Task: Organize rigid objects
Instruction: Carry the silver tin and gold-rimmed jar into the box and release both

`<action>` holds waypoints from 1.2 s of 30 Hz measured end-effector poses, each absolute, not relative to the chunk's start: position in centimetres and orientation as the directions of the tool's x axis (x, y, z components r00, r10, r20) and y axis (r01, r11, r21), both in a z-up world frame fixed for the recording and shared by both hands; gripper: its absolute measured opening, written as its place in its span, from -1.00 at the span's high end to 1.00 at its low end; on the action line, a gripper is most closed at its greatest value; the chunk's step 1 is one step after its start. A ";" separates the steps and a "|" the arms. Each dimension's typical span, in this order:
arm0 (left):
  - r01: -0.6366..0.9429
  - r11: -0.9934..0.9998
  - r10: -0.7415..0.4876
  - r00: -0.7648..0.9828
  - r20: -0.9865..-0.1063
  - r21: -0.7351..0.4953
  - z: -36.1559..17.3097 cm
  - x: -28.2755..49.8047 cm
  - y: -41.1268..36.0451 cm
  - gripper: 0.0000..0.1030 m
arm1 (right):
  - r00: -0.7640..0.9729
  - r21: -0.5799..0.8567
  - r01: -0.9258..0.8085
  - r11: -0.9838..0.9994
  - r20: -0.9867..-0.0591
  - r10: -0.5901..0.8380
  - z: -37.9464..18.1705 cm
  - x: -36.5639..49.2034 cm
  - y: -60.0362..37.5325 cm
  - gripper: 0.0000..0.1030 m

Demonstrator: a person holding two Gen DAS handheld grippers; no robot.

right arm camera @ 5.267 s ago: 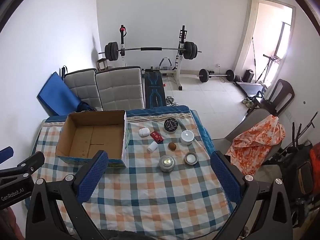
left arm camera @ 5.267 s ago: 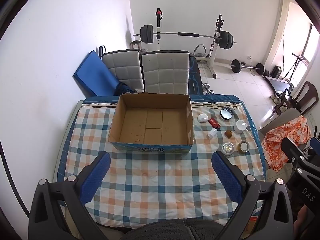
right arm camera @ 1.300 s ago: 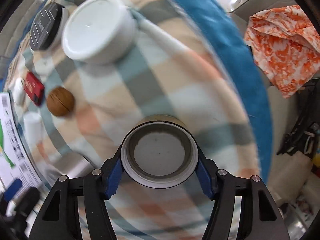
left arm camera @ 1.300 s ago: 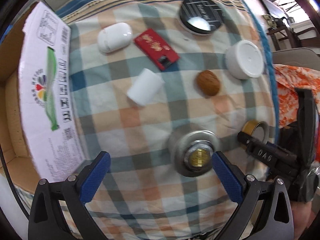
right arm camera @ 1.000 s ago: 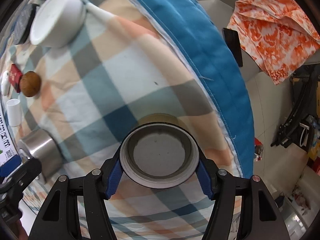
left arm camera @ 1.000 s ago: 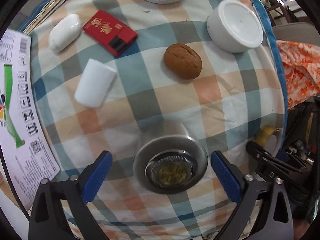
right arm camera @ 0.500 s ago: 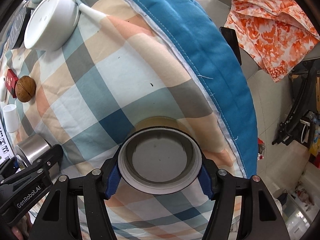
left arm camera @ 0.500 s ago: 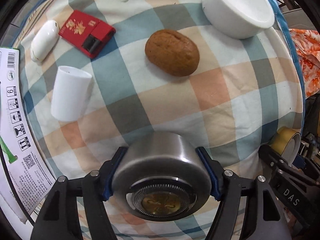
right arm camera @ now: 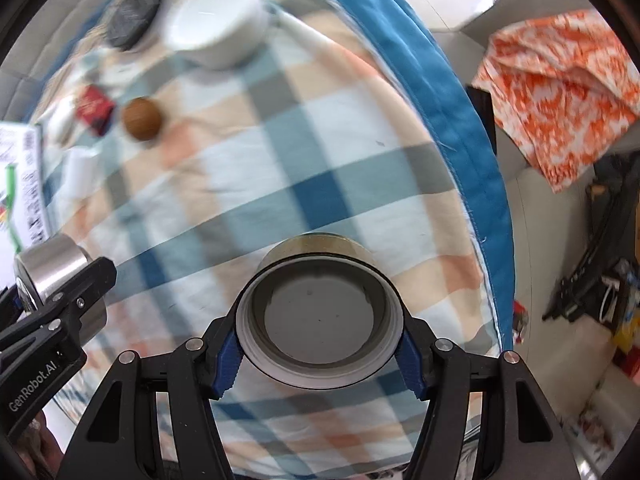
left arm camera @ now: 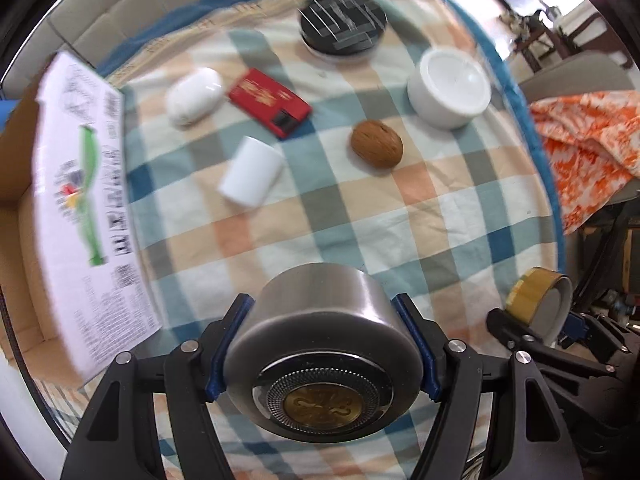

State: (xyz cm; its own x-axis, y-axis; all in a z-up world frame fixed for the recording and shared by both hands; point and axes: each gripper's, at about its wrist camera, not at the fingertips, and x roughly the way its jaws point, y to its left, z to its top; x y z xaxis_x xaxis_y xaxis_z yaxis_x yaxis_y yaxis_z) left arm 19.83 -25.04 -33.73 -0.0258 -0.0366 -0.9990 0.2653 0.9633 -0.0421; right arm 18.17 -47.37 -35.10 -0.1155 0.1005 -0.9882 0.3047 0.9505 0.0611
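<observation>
My left gripper [left arm camera: 320, 344] is shut on a round steel tin [left arm camera: 324, 332] with a gold centre and holds it above the checked cloth. My right gripper [right arm camera: 320, 340] is shut on a gold jar with a white rim [right arm camera: 318, 316], also lifted; the jar also shows in the left wrist view [left arm camera: 538, 296]. On the cloth lie a walnut [left arm camera: 377, 149], a white cylinder [left arm camera: 251, 176], a red card box [left arm camera: 270, 102], a white earbud case [left arm camera: 194, 96], a white round jar [left arm camera: 449, 86] and a black round tin [left arm camera: 343, 24]. The open cardboard box [left arm camera: 80, 184] stands at the left.
The table's blue-edged right side [right arm camera: 460, 128] runs close to my right gripper. An orange patterned cloth [left arm camera: 588, 148] lies on a chair beyond it. Padded chairs [left arm camera: 132, 12] stand behind the table.
Both grippers have risen from the cloth with the steel tin and the gold jar held in them. More of the table shows in both views.
</observation>
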 end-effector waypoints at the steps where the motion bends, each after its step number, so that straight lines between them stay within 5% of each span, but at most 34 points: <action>1: 0.261 0.964 -0.049 -0.013 -0.999 -0.051 -32.9 19.7 -24.5 -0.33 | -0.099 0.063 0.290 0.955 -0.991 0.096 -34.1 18.3 -46.4 -0.29; 19: 0.155 0.981 -0.151 0.236 -0.960 -0.116 -16.2 20.9 -9.2 -0.33 | 0.114 0.126 0.061 0.990 -0.986 0.119 -20.5 21.8 -29.1 -0.29; 27: 0.077 0.988 -0.151 0.246 -0.958 -0.136 -16.5 24.7 -1.0 -0.34 | 0.148 0.183 -0.036 0.982 -0.971 0.186 -19.4 26.2 -19.7 -0.29; 36: -0.035 0.978 -0.202 0.115 -0.973 -0.208 -23.0 31.5 7.3 -0.34 | 0.064 0.193 -0.079 0.978 -0.978 0.198 -26.0 33.7 -11.2 -0.29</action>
